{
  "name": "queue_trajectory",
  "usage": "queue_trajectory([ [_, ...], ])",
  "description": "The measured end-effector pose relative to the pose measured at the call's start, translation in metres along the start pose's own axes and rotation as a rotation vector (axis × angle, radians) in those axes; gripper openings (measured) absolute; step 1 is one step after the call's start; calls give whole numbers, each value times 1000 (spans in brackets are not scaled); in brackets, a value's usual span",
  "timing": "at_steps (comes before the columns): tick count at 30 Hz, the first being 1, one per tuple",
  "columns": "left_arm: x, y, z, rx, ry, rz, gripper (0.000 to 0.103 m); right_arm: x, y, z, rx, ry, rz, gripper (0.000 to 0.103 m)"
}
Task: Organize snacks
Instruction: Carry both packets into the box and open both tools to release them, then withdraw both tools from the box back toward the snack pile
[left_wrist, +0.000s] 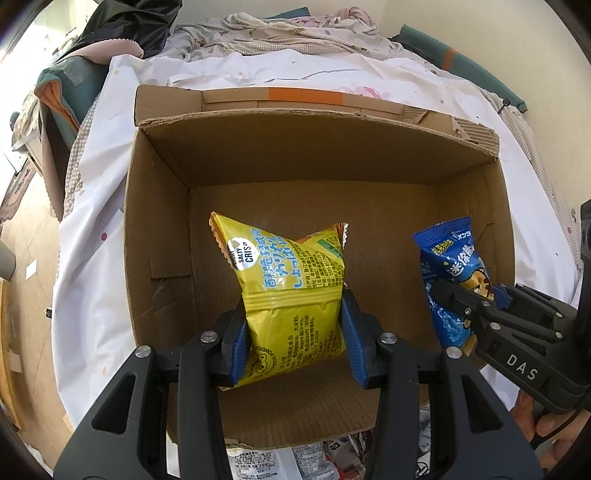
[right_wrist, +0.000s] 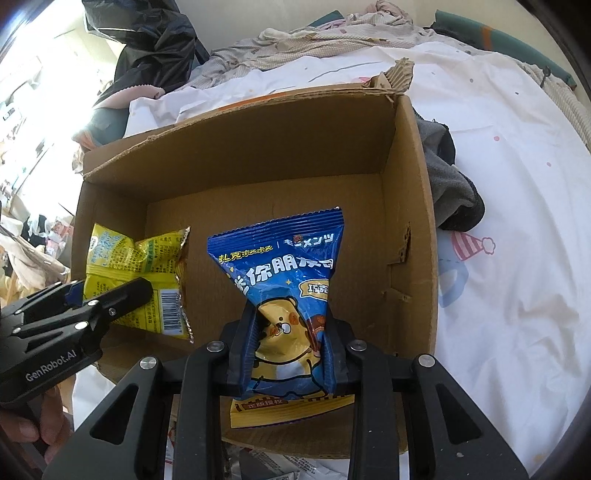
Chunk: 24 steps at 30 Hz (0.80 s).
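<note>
Holding yellow snack bag clamped in my left gripper, blue snack bag pinched in right gripper, both over cardboard box. Right view alone shows grey cloth beside box's right wall.

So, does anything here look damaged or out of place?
The cardboard box is worn: its far flap is torn and ragged, and the right wall has ripped cut-outs. A dark cloth lies crumpled against that wall outside.
</note>
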<state>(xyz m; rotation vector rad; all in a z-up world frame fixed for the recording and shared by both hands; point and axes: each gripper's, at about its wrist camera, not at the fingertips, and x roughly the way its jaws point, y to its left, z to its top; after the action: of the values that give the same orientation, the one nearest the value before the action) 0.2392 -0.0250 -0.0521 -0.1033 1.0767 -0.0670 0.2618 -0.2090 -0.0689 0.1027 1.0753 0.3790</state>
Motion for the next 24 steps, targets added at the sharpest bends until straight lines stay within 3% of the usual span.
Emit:
queue_trajectory([
  [8, -5, 2, -1, -6, -12, 9, 42, -8, -2, 3, 11, -35, 15, 33],
  [10, -8, 3, 0, -5, -11, -1, 49, -13, -2, 4, 18, -58, 25, 34],
  [12, -13, 3, 0, 9, -25, 6, 61, -19, -4, 6, 31, -81, 39, 50],
  [14, -20, 3, 1, 15, -48, 9, 73, -26, -5, 7, 41, -111, 40, 82],
  [16, -28, 5, 0, 13, -67, 1, 90, -34, -5, 8, 46, -147, 38, 91],
  [17, -31, 6, 1, 8, -74, 1, 92, -38, -5, 9, 50, -164, 43, 96],
  [24, -59, 11, -4, 7, -167, 5, 92, -56, -1, 8, 47, -191, 2, 100],
])
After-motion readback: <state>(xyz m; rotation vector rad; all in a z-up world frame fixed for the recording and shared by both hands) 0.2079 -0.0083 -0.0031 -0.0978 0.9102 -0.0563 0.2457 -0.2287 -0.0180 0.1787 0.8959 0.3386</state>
